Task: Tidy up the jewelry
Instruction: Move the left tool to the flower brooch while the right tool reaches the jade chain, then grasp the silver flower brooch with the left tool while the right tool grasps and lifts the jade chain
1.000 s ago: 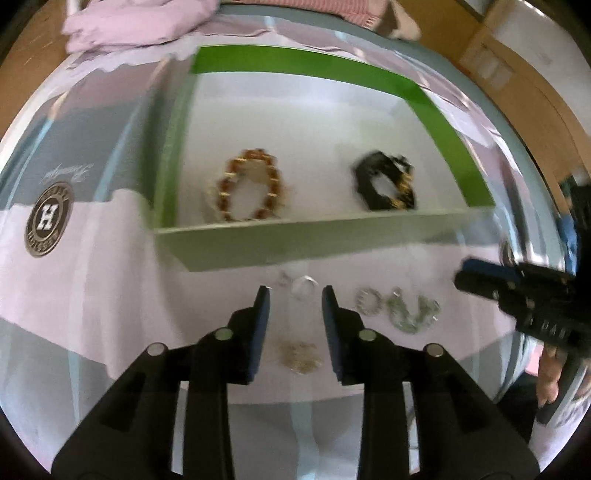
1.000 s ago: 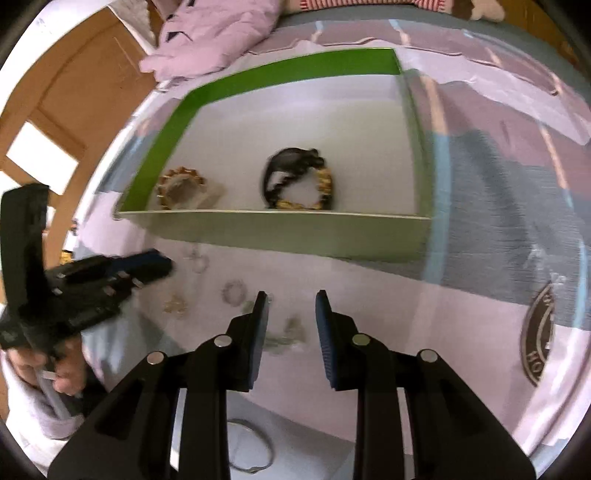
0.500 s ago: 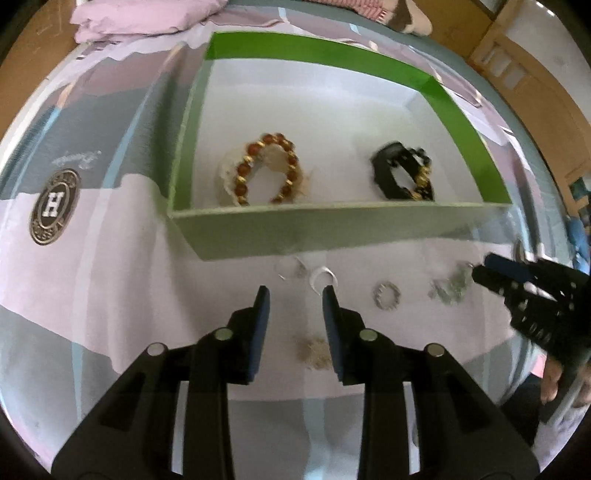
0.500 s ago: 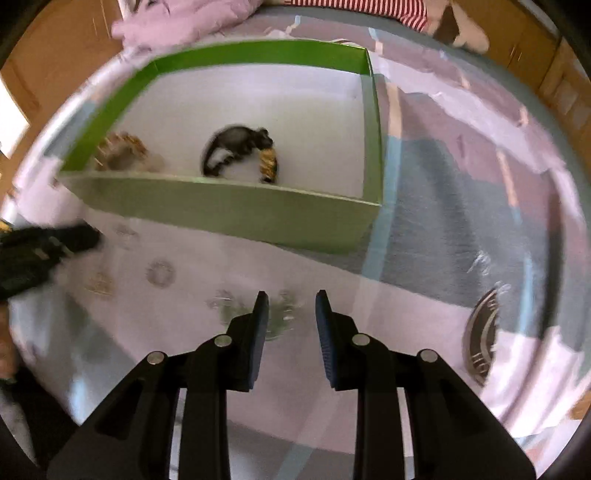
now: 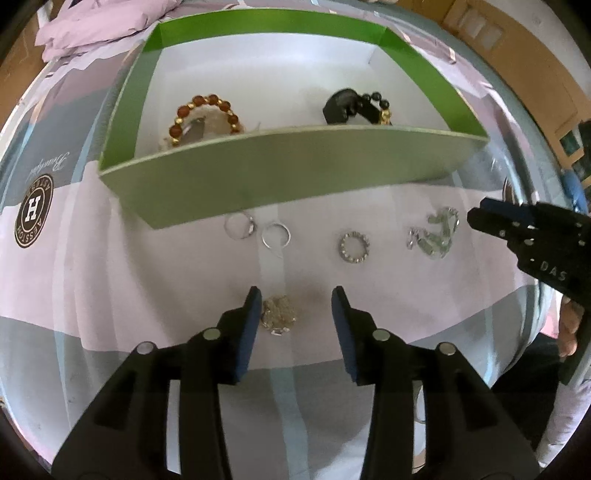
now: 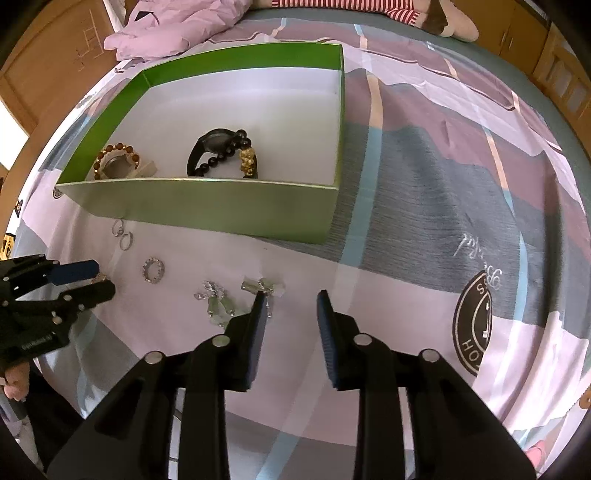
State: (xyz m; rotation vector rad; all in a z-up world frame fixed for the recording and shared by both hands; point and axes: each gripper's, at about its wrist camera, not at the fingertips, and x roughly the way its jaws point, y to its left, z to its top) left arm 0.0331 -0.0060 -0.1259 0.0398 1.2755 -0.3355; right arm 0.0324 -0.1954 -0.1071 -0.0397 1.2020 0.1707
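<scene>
A green box [image 5: 295,173] [image 6: 207,206] on the bedspread holds a brown bead bracelet [image 5: 205,120] [image 6: 116,160] and a black bead bracelet [image 5: 356,109] [image 6: 221,155]. In front of it lie two silver rings [image 5: 258,230] [image 6: 123,234], a studded ring [image 5: 354,246] [image 6: 153,270], a pale green chain [image 5: 434,234] [image 6: 236,299] and a small gold piece [image 5: 277,314]. My left gripper [image 5: 295,295] is open, low over the bedspread, the gold piece just inside its left finger. My right gripper [image 6: 290,299] is open, its left finger at the chain's right end.
A patterned bedspread [image 6: 443,184] covers the bed, with a round logo print [image 5: 33,212] [image 6: 476,325]. Pink folded cloth [image 5: 99,26] [image 6: 170,29] lies behind the box. Wooden furniture [image 5: 524,55] borders the bed. A hand [image 6: 14,380] grips the left tool.
Both grippers have dropped closer to the bedspread and opened wider. The left one now straddles the gold piece; the right one has shifted right and reached the chain's end.
</scene>
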